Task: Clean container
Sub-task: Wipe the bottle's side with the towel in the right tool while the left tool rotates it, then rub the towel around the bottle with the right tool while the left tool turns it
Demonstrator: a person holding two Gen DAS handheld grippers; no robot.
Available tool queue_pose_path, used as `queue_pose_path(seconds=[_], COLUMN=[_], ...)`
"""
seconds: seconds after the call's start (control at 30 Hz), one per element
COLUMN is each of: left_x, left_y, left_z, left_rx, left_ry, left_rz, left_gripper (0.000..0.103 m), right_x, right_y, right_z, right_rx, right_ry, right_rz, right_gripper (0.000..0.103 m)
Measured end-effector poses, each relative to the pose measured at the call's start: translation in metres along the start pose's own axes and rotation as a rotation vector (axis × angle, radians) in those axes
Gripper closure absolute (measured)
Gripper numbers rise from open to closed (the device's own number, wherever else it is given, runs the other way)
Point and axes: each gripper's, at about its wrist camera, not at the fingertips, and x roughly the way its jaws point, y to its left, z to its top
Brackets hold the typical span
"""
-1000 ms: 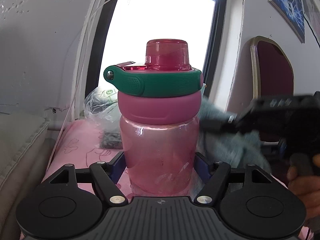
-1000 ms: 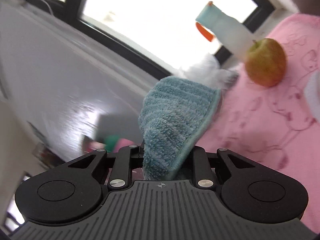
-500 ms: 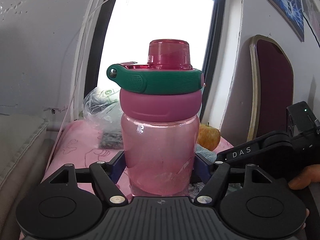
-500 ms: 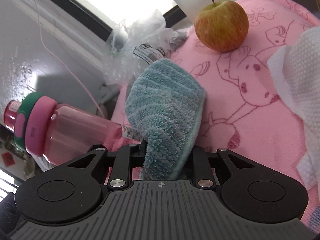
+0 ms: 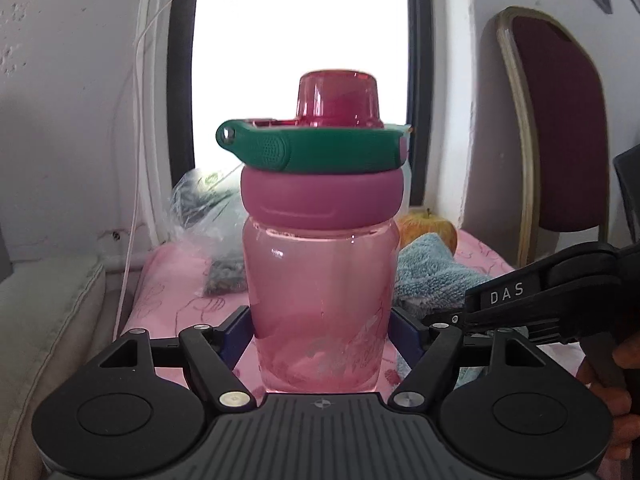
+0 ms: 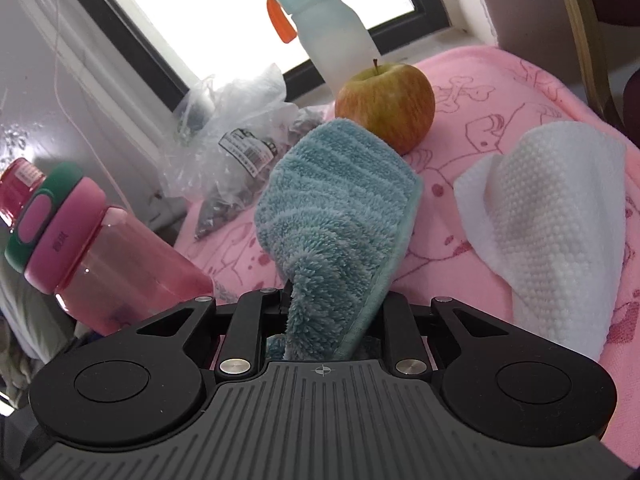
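Left gripper clamped the pink bottle upright over the pink cloth | right gripper pinched a teal towel just right of bottle | wiping likely wanted firm contact and steady grip | apple behind bottle, bag left of it; room looked tight

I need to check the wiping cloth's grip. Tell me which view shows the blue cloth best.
The right wrist view: the blue cloth fills the centre, clamped in the right gripper. The left wrist view shows only a corner of it behind the pink bottle.
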Motion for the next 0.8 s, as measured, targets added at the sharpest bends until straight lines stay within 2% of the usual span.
queue_pose_path(seconds=[0.03,0.13,0.27,0.33,0.47,0.53,0.57,0.6,0.7,0.8], left_x=[-0.001,-0.004,-0.002,-0.001,0.002,0.005,0.006,0.007,0.008,0.007], left_y=[-0.004,-0.022,-0.053,-0.063,-0.074,-0.068,-0.065,-0.063,-0.056,-0.04], left_z=[0.0,0.001,0.004,0.004,0.004,0.005,0.004,0.004,0.005,0.007], left_rx=[-0.034,-0.101,-0.068,-0.05,-0.006,-0.023,-0.029,-0.029,-0.023,-0.011], left_ry=[0.002,0.002,-0.02,-0.035,-0.061,-0.041,-0.032,-0.027,-0.031,-0.032], left_rz=[0.027,0.142,0.346,0.397,0.448,0.427,0.409,0.408,0.365,0.239], left_gripper=[0.011,0.009,0.009,0.009,0.009,0.011,0.025,0.029,0.032,0.033], right_x=[-0.003,-0.004,-0.006,-0.007,-0.007,-0.007,-0.007,-0.006,-0.006,-0.006], right_y=[-0.003,-0.008,-0.013,-0.016,-0.024,-0.024,-0.024,-0.023,-0.022,-0.022], right_z=[0.0,0.0,0.0,0.001,0.003,0.003,0.003,0.002,0.002,0.002], right_rx=[0.02,0.068,0.106,0.135,0.185,0.189,0.186,0.183,0.171,0.168], right_ry=[-0.001,-0.001,-0.002,-0.005,-0.001,-0.002,-0.001,0.001,-0.001,-0.002], right_rz=[0.009,0.03,0.047,0.046,0.066,0.068,0.069,0.071,0.068,0.065], right_gripper=[0.081,0.079,0.078,0.077,0.077,0.077,0.077,0.077,0.077,0.077])
